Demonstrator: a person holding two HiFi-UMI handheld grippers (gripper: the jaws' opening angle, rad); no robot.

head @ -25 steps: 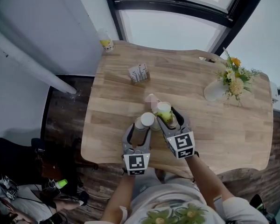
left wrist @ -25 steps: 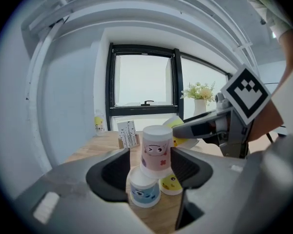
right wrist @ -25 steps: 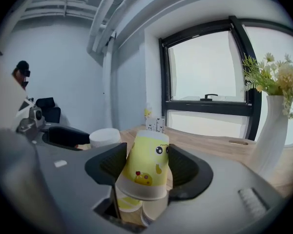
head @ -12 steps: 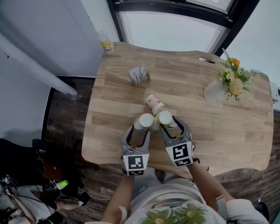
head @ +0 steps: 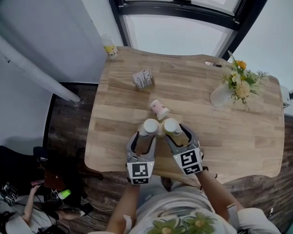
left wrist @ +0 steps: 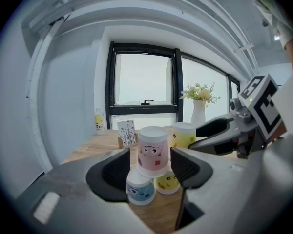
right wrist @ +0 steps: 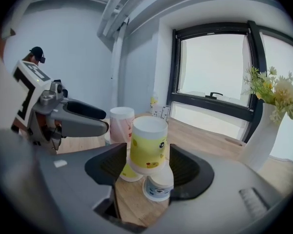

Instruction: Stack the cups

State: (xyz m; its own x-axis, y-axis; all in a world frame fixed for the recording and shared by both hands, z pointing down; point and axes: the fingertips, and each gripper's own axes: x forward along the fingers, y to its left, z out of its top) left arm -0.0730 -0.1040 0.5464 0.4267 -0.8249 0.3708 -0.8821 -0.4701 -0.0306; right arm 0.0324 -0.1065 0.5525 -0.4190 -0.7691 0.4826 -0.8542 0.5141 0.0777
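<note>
My left gripper (head: 147, 136) (left wrist: 151, 167) is shut on an upside-down pink cup (head: 150, 126) (left wrist: 153, 150). My right gripper (head: 178, 135) (right wrist: 147, 167) is shut on an upside-down yellow cup (head: 171, 126) (right wrist: 148, 149). Its jaws have just been opening slightly, and the cup stays pinched between the pads. Both cups hang side by side near the table's front edge. Under them a blue cup (left wrist: 139, 190) (right wrist: 158, 185) and a second yellow cup (left wrist: 167, 182) (right wrist: 128, 172) stand upside down on the wood. Another pink cup (head: 159, 109) lies a little farther back.
The wooden table (head: 244, 140) carries a white vase of flowers (head: 225, 94) at the right back, a small printed carton (head: 143, 78) left of the middle and a little bottle (head: 109, 48) at the far left corner. A window runs behind the table.
My right gripper has brought the yellow cup toward me and leftward, level with the pink cup. The farther pink cup now shows fully. My left gripper has kept still.
</note>
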